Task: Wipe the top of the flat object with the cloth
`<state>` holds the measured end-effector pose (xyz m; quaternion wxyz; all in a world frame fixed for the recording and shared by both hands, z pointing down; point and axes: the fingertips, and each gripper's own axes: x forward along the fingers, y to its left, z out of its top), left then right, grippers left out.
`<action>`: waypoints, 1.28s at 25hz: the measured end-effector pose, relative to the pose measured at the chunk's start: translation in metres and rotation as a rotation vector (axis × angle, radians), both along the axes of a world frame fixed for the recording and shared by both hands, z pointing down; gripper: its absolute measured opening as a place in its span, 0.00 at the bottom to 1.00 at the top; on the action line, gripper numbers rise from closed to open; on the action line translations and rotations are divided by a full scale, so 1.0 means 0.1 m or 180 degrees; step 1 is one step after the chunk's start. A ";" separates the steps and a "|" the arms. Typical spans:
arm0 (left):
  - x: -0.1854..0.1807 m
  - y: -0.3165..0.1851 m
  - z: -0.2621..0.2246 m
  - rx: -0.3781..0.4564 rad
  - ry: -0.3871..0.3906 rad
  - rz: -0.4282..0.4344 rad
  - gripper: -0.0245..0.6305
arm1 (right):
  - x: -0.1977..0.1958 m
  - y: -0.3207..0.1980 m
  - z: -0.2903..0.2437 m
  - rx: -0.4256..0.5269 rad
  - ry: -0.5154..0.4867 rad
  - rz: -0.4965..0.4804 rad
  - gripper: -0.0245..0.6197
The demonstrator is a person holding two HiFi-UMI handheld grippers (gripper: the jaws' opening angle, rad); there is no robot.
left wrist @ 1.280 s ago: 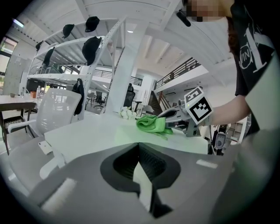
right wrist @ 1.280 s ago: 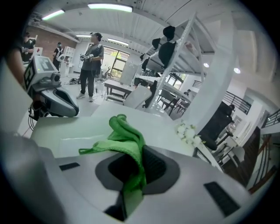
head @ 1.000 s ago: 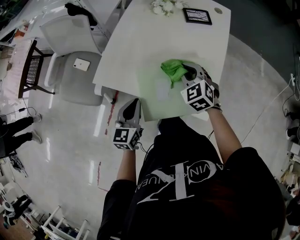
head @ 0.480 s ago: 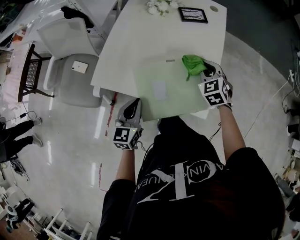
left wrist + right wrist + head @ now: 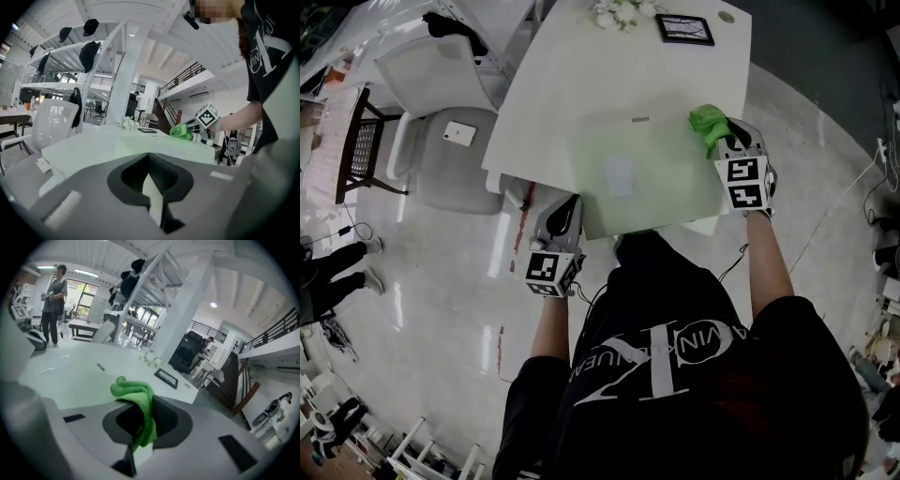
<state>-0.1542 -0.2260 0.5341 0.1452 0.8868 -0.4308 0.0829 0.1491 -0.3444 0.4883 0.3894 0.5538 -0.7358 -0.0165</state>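
Note:
A pale green flat object [image 5: 661, 183] lies on the near part of the white table [image 5: 572, 84]. My right gripper [image 5: 719, 133] is shut on a bright green cloth [image 5: 707, 122] at the flat object's far right corner. In the right gripper view the cloth [image 5: 136, 397] hangs bunched between the jaws of the right gripper [image 5: 140, 427], above the flat object [image 5: 77, 380]. My left gripper [image 5: 562, 204] hangs off the table's near left edge, apart from the flat object. In its own view, the left gripper [image 5: 150, 187] has its jaws shut on nothing.
At the table's far end stand a black picture frame [image 5: 684, 30], white flowers [image 5: 619, 11] and a small disc [image 5: 727, 17]. A white chair [image 5: 441, 112] with a phone [image 5: 459, 135] on its seat stands left of the table. A person [image 5: 54, 301] stands far off.
My right gripper has dragged the cloth rightward along the flat object's far side, from near its middle to its right far corner. The left gripper has stayed put.

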 end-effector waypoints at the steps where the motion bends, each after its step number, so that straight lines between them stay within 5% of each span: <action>1: -0.01 0.00 0.00 0.0001 0.0004 -0.0011 0.05 | -0.06 0.00 -0.07 0.0069 -0.0064 -0.0028 0.09; 9: -0.09 0.08 -0.05 0.0011 0.0051 -0.0158 0.05 | -1.10 0.01 -0.34 0.0218 -0.0420 -0.0799 0.09; 20: -0.41 0.26 -0.16 0.0070 0.0046 -0.0495 0.05 | -2.63 0.40 0.01 -0.0096 -0.0235 -0.2044 0.09; 26: -0.57 0.39 -0.11 0.0017 0.0041 -0.0668 0.05 | -2.85 0.67 0.45 -0.0053 0.0744 -0.2731 0.08; 32: -0.56 0.39 -0.13 0.0028 0.0030 -0.0657 0.05 | -2.78 0.60 0.29 -0.0063 0.0457 -0.2563 0.09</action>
